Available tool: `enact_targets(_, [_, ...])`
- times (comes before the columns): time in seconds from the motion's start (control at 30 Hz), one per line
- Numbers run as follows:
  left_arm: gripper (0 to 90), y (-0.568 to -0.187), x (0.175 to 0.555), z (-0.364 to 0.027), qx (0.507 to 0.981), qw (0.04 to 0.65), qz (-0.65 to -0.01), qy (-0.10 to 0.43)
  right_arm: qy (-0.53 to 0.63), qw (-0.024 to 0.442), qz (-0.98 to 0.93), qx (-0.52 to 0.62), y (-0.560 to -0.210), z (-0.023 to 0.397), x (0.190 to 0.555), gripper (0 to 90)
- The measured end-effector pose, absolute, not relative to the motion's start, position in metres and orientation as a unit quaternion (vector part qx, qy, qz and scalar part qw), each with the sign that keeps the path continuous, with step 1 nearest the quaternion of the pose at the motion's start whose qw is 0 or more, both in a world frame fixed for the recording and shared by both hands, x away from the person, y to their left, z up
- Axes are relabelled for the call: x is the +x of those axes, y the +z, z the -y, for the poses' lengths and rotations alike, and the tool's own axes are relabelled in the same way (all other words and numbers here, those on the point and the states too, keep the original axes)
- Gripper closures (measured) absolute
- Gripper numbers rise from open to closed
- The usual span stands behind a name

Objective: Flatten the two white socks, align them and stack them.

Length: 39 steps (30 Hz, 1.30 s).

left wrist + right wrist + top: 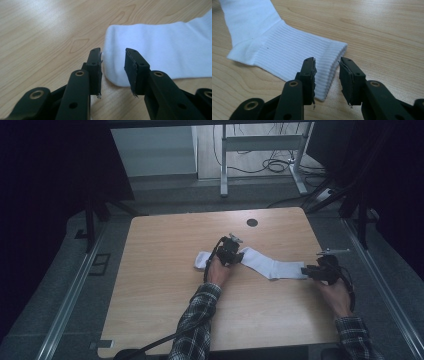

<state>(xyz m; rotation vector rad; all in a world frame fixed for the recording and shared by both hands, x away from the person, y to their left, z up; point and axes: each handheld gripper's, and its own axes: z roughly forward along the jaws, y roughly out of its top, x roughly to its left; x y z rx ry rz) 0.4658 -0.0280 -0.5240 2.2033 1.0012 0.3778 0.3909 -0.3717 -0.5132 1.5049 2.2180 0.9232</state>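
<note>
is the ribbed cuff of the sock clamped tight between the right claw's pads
No. In the right gripper view the right claw stands open around the edge of the sock cuff, with gaps at both pads.

A lab or office workspace: a wooden tabletop point(165, 285) with a cable grommet hole point(252, 222), grey carpet around it, and beyond it a metal desk frame point(260, 150) with loose cables point(277, 165) on the floor.

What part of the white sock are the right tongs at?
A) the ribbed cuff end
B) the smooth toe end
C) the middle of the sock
A: in the right gripper view, the right tongs straddle the corner of the ribbed cuff of the white sock, with the pads not yet pressing on it.
</note>
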Motion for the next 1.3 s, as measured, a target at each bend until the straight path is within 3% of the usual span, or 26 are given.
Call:
enact_targets(0.2, [72.1,-0.533,0.470,0.030,0.844,0.333,-0.396,0.139,0.297,0.148,-0.784,0.525,-0.521,0.365,0.393,61.8])
enact_targets(0.4, [85.4,-0.533,0.468,0.030,0.845,0.337,-0.395,0.129,0.301,0.137,-0.787,0.521,-0.521,0.363,0.393,80.1])
enact_targets(0.87, [86.0,-0.507,0.444,0.016,0.840,0.369,-0.373,0.140,0.337,0.162,-0.785,0.494,-0.502,0.363,0.385,82.9])
enact_targets(1.3, [86.0,-0.488,0.411,-0.018,0.830,0.391,-0.370,0.144,0.363,0.157,-0.788,0.472,-0.488,0.352,0.377,83.1])
